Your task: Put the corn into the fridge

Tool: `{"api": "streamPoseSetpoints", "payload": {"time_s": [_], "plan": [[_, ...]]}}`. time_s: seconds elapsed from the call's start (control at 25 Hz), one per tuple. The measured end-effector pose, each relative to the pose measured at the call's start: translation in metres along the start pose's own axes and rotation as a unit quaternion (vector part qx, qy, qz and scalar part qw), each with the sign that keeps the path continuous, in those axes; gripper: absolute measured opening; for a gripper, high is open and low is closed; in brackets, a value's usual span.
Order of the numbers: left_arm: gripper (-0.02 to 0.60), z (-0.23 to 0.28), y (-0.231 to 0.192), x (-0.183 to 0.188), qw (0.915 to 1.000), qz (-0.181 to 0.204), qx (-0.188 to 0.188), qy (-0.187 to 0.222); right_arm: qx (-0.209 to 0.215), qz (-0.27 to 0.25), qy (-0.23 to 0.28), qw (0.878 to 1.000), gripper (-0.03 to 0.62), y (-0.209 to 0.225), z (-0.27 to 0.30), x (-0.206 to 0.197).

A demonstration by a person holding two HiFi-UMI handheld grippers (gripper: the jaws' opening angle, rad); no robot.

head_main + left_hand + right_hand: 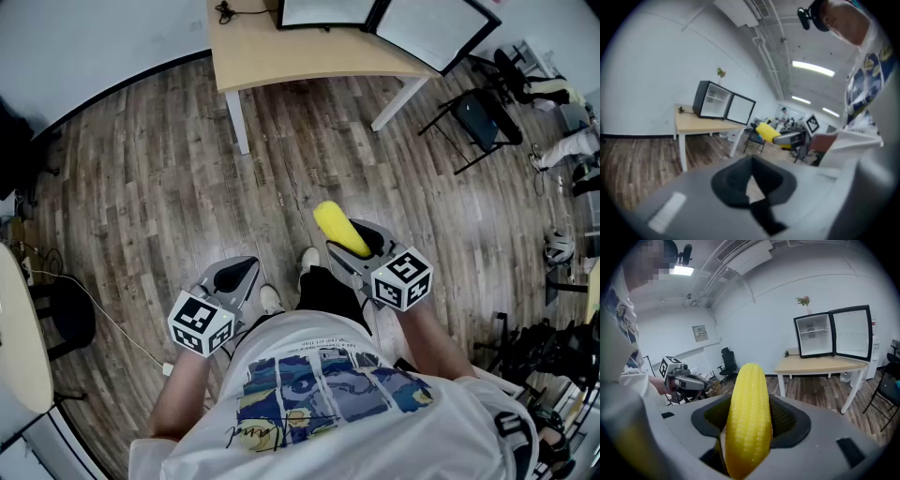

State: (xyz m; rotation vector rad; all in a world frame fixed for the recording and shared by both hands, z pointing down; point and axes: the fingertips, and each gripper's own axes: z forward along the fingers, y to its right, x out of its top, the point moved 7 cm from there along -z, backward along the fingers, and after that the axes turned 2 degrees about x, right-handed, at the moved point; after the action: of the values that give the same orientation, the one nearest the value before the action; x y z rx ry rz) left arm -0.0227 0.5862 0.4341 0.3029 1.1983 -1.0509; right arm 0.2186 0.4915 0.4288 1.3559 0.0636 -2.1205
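Fingers (786, 420) of the right gripper (359, 246) clamped on the corn (749, 418), one dark pad each side of the cob; cob runs lengthwise along the jaws, blunt yellow end sticking out well past the tips

Left gripper (236, 278): jaws drawn together as far as its own view shows, nothing between them. Held low at the person's side, pointing down and forward

Corn's place: in the right gripper, in the air above the wooden floor (141, 187), in front of the person's feet. Not near the fridge yet

Fridge (814, 341): small, black-framed, on the light wooden table (820, 364) against the far wall. Door (852, 333) swung wide to the right, white shelves showing inside (looks bare, though too small to be sure). Well apart from both grippers, open floor between

Step in hand, as I judge it: the carry. Pick-up is done, delivery not begun

Next move calls for: closing on the table, raising the right gripper to shelf level, entering cob-first through the opening, clear of the door edge and frame. Jaws part only once the corn rests on a shelf. Door already open, so the left gripper likely has no job here
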Motion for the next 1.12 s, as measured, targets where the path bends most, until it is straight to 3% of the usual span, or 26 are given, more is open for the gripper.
{"api": "streamPoseSetpoints", "payload": {"time_s": [0.32,0.56,0.88,1.12], "plan": [[0.009,0.058,-0.019,0.053,0.9990,0.032,-0.030,0.011,-0.012,0.015,0.004,1.000,0.250,0.049,0.022,0.018],[0.009,0.106,-0.060,0.098,0.9975,0.061,-0.033,-0.013,-0.017,0.024,0.017,0.999,0.250,0.112,0.054,0.056],[0.009,0.171,-0.083,0.147,0.9956,0.082,-0.045,-0.001,-0.039,0.033,0.010,0.999,0.250,0.188,0.085,0.091],[0.009,0.201,-0.143,0.169,0.9931,0.089,-0.074,-0.016,-0.063,0.040,0.009,0.997,0.250,0.226,0.126,0.121]]}}
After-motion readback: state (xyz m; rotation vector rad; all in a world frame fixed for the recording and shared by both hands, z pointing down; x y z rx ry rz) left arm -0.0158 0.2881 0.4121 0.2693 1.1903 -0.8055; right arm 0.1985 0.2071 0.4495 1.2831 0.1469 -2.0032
